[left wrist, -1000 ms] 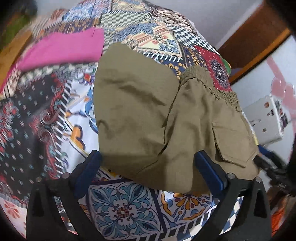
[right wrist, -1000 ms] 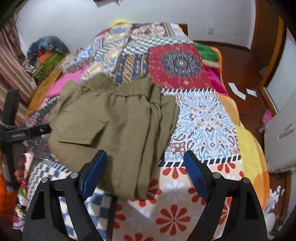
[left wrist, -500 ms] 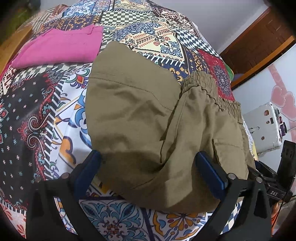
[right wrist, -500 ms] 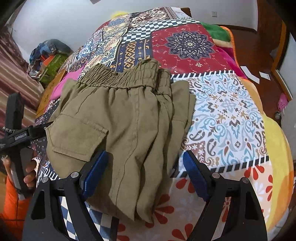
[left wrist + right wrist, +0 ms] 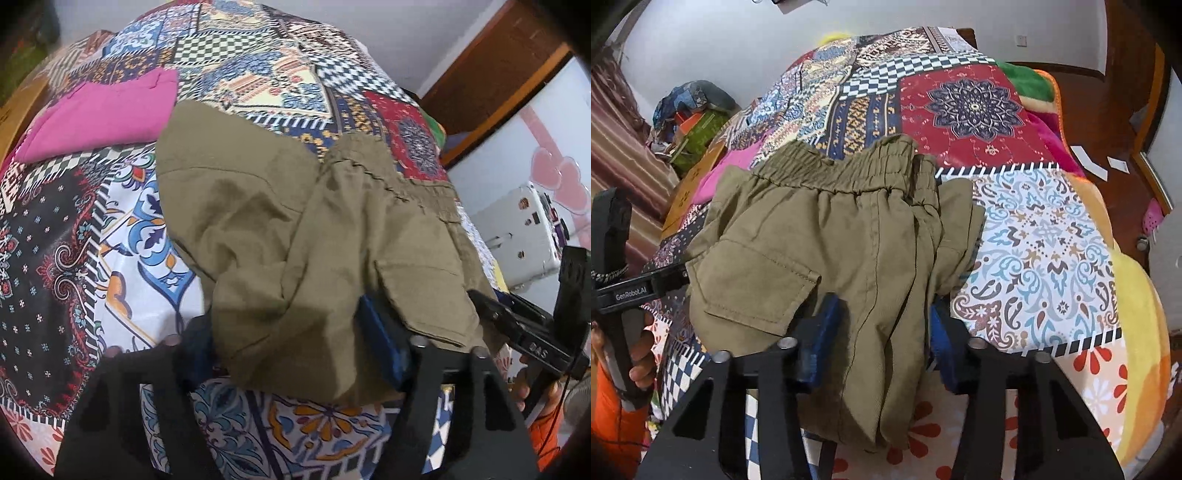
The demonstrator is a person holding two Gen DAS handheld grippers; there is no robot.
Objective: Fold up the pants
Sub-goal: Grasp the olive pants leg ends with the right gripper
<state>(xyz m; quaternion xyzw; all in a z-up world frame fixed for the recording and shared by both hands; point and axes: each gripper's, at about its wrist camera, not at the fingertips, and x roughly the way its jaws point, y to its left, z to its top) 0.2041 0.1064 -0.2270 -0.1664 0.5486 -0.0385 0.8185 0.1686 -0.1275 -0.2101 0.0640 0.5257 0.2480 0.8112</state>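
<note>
A patchwork bedspread (image 5: 967, 107) of checks, paisley and a red medallion panel covers the bed, with white walls and a wooden floor (image 5: 1108, 122) behind. A pink garment (image 5: 107, 110) lies near its far edge. The folded olive pants (image 5: 827, 240) lie near the bed's front edge. The left claw (image 5: 291, 347) and right claw (image 5: 882, 332) have just been closing, each now pinching the pants' near edge.

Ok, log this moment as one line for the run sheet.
stage: gripping near edge | pants: olive, part-folded on quilt | left gripper: just closing on cloth | right gripper: just closing on cloth | pink garment: untouched
</note>
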